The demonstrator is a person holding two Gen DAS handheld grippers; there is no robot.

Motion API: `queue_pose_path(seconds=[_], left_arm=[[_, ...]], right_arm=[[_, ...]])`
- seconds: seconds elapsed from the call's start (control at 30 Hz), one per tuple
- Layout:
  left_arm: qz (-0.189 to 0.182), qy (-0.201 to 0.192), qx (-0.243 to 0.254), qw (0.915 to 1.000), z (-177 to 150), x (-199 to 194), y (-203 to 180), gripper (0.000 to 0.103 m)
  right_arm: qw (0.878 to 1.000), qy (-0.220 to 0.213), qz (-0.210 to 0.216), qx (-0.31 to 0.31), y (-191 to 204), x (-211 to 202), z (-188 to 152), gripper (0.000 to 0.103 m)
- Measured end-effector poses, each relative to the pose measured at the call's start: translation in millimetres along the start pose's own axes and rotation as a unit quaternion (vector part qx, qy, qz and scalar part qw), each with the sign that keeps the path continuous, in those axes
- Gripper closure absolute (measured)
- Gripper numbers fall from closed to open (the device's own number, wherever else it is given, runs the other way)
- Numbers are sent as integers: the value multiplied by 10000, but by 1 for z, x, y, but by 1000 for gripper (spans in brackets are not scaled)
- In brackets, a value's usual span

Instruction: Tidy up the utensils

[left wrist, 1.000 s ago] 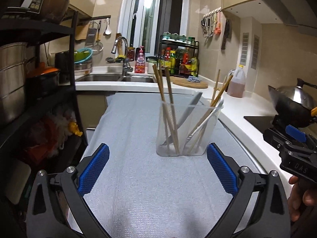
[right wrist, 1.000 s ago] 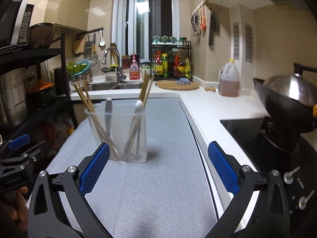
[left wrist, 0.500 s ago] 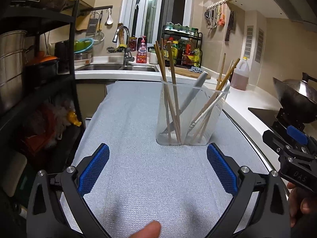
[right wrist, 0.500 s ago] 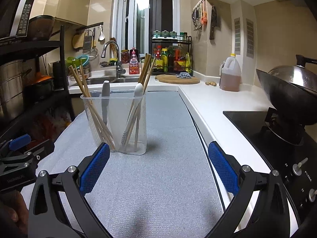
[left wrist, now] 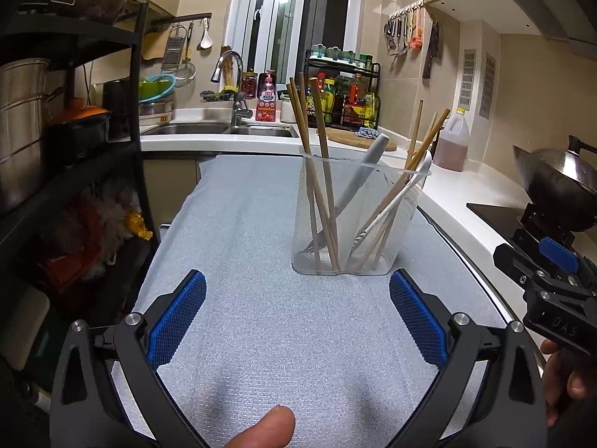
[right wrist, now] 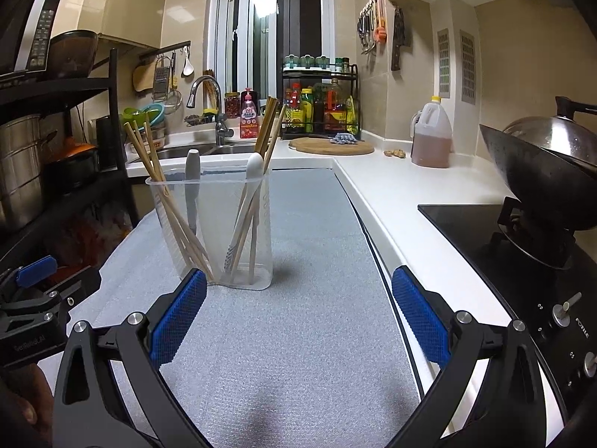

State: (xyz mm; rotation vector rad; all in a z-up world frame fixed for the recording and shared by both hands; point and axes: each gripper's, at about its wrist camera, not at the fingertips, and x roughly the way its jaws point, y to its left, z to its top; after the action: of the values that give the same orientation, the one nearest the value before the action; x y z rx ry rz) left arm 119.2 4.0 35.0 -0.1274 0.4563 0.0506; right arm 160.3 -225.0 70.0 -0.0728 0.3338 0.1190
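I see a clear plastic holder (left wrist: pixel 354 220) standing upright on the grey mat (left wrist: pixel 261 317) that covers the counter (right wrist: pixel 391 194). Wooden chopsticks (left wrist: pixel 321 171), a grey-handled utensil (left wrist: pixel 363 171) and a white-handled utensil (left wrist: pixel 406 186) lean inside it. My left gripper (left wrist: pixel 297 321) hangs just short of the holder, jaws spread wide, holding nothing. My right gripper (right wrist: pixel 298 321) is likewise wide apart and empty, with the holder ahead to its left.

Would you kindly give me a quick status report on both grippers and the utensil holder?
Left gripper open, empty. Right gripper open, empty. Clear utensil holder upright on grey mat, holding chopsticks, grey handle and white handle. Nothing in the way.
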Motion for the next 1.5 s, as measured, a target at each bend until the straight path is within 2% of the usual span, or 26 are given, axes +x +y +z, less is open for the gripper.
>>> queue_pose_path(seconds=[1.5], left_arm=[[36,-60,21,10000,2,-4,4,8]], right_arm=[[10000,-1,-17,-63,-1,0,-1,5]])
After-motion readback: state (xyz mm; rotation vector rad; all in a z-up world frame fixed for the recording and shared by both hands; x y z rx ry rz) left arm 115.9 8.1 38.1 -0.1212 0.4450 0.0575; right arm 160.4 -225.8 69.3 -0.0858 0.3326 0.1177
